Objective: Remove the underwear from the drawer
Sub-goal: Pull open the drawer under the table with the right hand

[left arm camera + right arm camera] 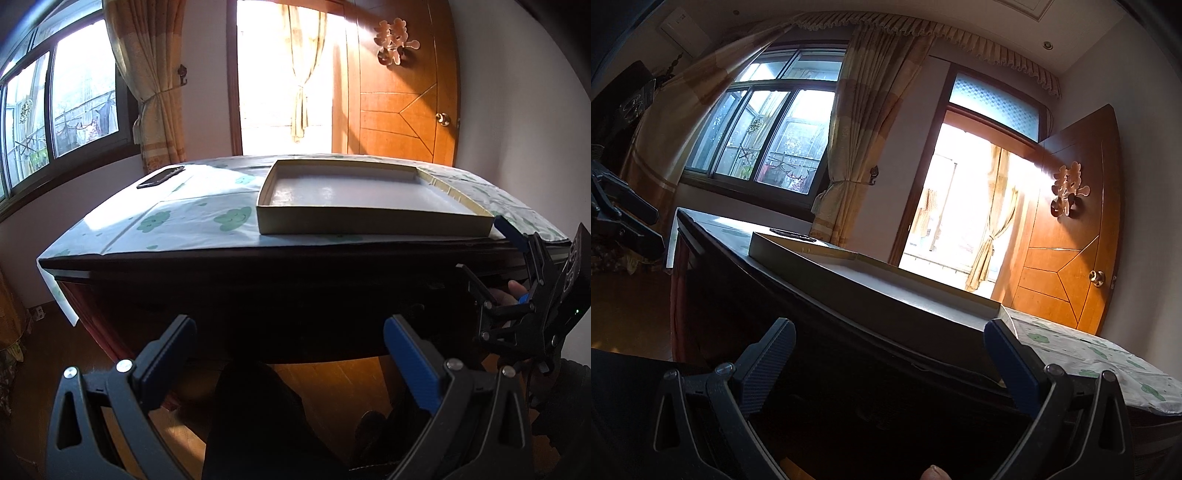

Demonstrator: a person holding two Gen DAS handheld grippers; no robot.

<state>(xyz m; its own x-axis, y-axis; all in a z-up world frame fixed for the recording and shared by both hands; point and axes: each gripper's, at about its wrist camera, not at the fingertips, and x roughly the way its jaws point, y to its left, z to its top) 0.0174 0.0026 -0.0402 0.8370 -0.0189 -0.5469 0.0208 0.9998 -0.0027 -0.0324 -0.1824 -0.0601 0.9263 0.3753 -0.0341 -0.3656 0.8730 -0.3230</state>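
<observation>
Sunlight comes strongly through an open doorway (280,74) behind the table (236,266), with an orange wooden door (402,92) at its right and a window (55,103) with tied curtains at its left. A white cloth with green cloud prints (192,218) covers the table top. On it lies a shallow cardboard tray (373,221), empty inside, close to the front edge. A dark phone (160,177) lies near the far left corner, well apart from the tray.

The front of the table is dark wood in deep shadow, so I cannot tell where a drawer is, or if it is open. No underwear can be seen in either view; the task's thing is hidden from both cameras.

The left claw (290,354) is released, its two blue pads wide apart with nothing between them, and it hangs low in front of the dark table front, above the wooden floor. The right claw (890,354) is also spread open and empty, pointing up at the table edge just below the tray. In the left wrist view the right claw appears at the right edge beside the table's corner, with a person's fingers (511,290) on its handle.
</observation>
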